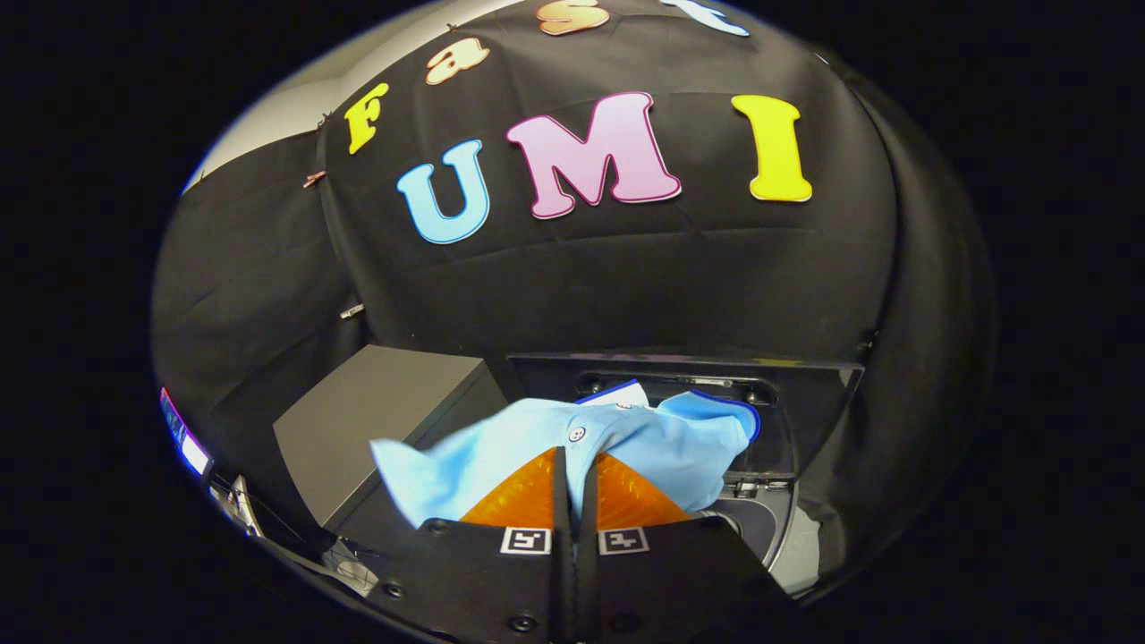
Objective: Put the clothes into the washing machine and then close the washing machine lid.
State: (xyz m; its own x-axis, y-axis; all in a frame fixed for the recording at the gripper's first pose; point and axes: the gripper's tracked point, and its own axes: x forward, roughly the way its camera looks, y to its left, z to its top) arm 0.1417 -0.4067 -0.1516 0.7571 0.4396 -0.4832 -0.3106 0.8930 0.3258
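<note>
Low in frame, claw (573,465) pinches the blue shirt (617,443); carry it squarely over the washing machine (760,528) opening, then release.

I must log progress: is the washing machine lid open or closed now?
Open. The lid stands raised behind the light blue shirt, which the gripper holds pinched between its fingers; the drum rim shows uncovered below.

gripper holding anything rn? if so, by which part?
Yes. The gripper is shut on the light blue shirt, its fingers pinching a fold of cloth just below a white button, near the collar. The shirt hangs above the washing machine.
</note>
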